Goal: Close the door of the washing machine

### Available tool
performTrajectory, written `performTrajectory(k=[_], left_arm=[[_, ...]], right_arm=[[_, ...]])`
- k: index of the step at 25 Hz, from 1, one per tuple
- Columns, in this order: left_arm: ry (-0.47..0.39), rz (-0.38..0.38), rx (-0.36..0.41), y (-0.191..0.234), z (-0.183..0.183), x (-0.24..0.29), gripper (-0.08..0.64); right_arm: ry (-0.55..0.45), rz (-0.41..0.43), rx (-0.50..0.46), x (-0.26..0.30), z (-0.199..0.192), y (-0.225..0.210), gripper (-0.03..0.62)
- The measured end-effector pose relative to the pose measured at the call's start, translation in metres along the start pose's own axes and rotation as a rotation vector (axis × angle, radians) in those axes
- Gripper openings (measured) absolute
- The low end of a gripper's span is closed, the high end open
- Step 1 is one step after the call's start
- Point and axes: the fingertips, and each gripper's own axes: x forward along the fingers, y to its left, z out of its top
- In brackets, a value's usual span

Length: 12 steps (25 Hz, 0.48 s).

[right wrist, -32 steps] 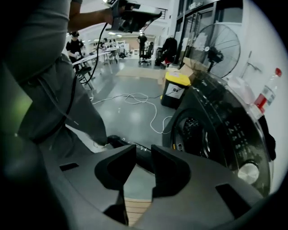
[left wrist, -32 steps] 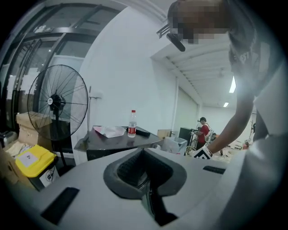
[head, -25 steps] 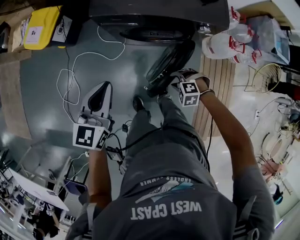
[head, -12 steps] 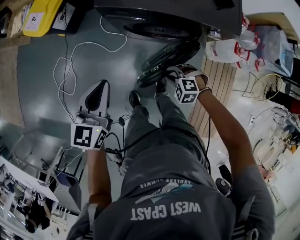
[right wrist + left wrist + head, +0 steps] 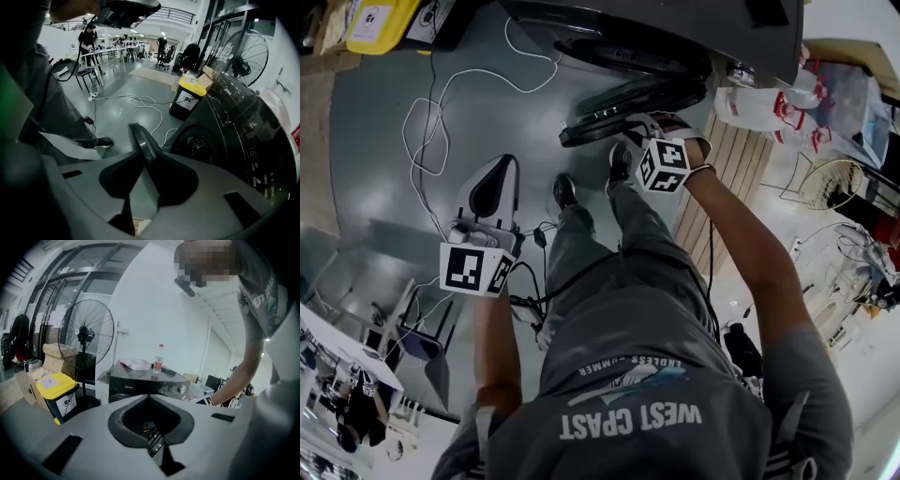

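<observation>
The dark washing machine stands at the top of the head view, its round door swung partly out over the floor. My right gripper is at the door's outer edge. In the right gripper view the door's rim runs between the jaws, which are closing onto it, and the drum opening is to its right. My left gripper is white, hangs over the floor left of the person's legs, and is shut on nothing. The left gripper view looks at the machine's front.
A white cable loops over the grey floor left of the door. A yellow bin stands at the top left and white bags at the right by wooden slats. A standing fan and a bottle show near the machine.
The right gripper has moved left with the door's edge, and the door has swung closer to the machine's front. The left gripper has hardly shifted.
</observation>
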Motion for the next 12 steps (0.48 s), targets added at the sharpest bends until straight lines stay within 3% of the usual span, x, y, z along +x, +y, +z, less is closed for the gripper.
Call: performTrajectory(k=[12], left_arm=[[0.004, 0.053, -0.033, 0.018, -0.006, -0.001, 0.018]], right_arm=[[0.013, -0.083, 0.002, 0.019, 0.017, -0.055, 0.103]])
